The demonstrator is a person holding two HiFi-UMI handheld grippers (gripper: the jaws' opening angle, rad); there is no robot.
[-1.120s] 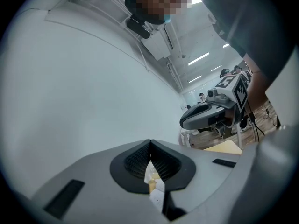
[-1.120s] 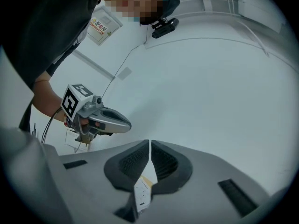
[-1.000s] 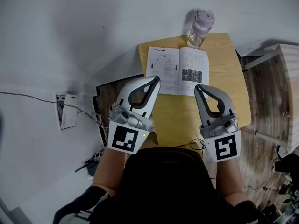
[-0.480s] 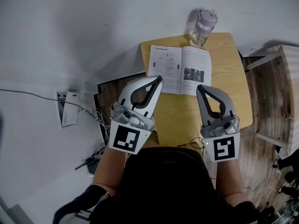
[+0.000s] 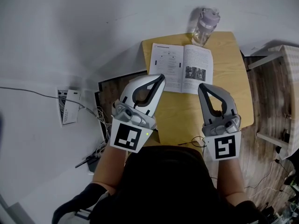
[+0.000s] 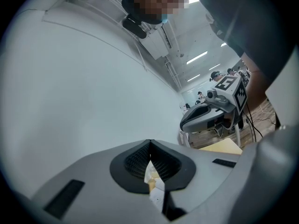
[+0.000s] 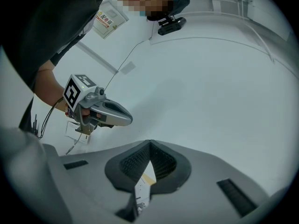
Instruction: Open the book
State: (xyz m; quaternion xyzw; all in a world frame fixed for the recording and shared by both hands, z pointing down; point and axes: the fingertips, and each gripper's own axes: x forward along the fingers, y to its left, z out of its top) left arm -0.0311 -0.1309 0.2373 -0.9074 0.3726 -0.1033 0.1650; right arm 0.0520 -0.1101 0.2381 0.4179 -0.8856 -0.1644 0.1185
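1. Tongs on the left (image 5: 160,77): tips pinched together with nothing in them, held just short of the book's near left corner. My guess is they're held back because there's nothing left to lift
2. Book (image 5: 181,67) lies flat and already spread open at the far end of the desk (image 5: 182,115), both pages face up. The spine runs away from the person, so the long side of the spread goes left to right, a bit skewed
3. Tongs on the right (image 5: 201,87): also closed on nothing, near the right page's lower corner
4. Bottle (image 5: 204,26) stands at the far edge, just past the right page, out of the way
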